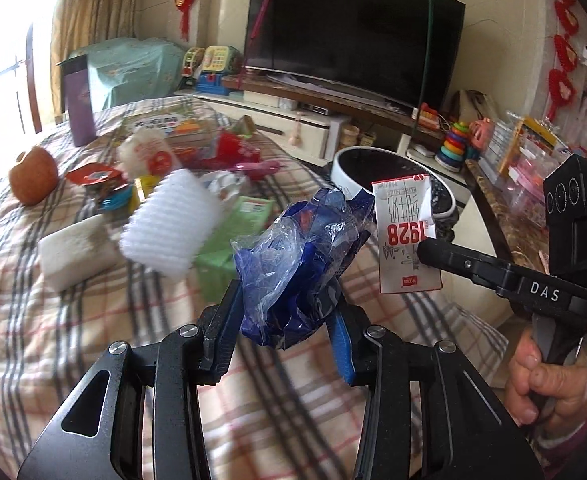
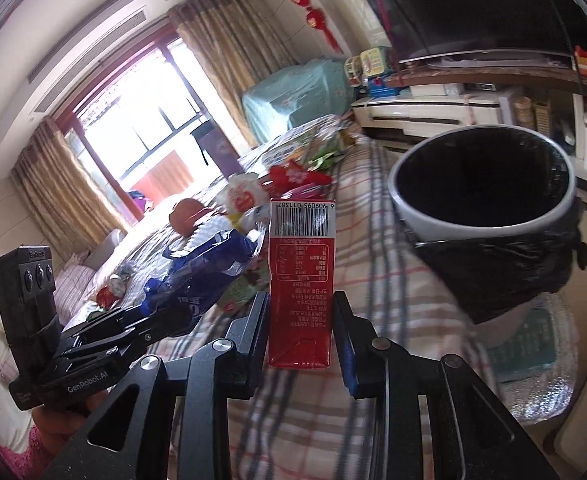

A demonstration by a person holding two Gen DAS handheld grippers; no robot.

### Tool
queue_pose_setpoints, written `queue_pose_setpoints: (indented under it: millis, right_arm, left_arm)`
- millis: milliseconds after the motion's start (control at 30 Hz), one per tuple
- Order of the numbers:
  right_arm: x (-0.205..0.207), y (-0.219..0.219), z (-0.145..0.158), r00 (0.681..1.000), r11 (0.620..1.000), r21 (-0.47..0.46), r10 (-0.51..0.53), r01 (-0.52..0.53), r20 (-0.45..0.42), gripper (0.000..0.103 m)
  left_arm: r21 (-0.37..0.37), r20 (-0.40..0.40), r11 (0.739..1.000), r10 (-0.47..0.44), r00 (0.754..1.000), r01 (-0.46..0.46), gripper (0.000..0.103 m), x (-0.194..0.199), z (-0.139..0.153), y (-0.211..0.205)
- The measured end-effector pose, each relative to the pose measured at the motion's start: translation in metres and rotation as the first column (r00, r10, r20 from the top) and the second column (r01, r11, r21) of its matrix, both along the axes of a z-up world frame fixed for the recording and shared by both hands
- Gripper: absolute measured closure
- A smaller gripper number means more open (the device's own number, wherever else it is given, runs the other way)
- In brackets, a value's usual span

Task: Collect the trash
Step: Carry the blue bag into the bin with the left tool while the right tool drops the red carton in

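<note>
My left gripper [image 1: 289, 312] is shut on a crumpled blue and clear plastic wrapper [image 1: 301, 256], held above the plaid tablecloth. The wrapper also shows in the right wrist view [image 2: 201, 268]. My right gripper [image 2: 301, 320] is shut on a red and white milk carton [image 2: 301, 280], held upright. The carton also shows in the left wrist view [image 1: 407, 236], to the right of the wrapper. A white trash bin with a black bag [image 2: 489, 216] stands beyond the table edge, to the right of the carton; it also shows in the left wrist view [image 1: 349, 164].
The plaid-covered table [image 1: 53, 320] carries an apple [image 1: 33, 176], a white foam sleeve [image 1: 173, 224], a white sponge block [image 1: 73, 252], a green tissue pack [image 1: 233, 240], red wrappers [image 1: 237, 152] and a purple box [image 1: 79, 108]. A TV [image 1: 353, 36] and toy shelves stand behind.
</note>
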State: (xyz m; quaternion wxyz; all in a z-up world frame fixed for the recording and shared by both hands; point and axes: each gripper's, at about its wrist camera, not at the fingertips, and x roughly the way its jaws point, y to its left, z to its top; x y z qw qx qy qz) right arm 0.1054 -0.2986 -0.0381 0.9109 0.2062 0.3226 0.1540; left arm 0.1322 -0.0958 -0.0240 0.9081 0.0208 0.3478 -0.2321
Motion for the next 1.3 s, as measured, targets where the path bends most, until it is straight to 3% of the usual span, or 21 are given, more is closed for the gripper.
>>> queue_pose_setpoints:
  millis: [700,1300]
  right_arm:
    - [0.014,-0.086,0.013,0.981,0.980,-0.038,-0.195,0.196,0.012,0.072]
    - [0.055,-0.118,0.021,0.976,0.970,-0.116,-0.216,0.215,0.009,0.072]
  left_arm:
    - [0.021,-0.032,0.993,-0.119,0.992,0.120,0.064,0.041,0.005,-0.101]
    - [0.051,-0.053,0.987,-0.152,0.987,0.155,0.064,0.089,0.011,-0.156]
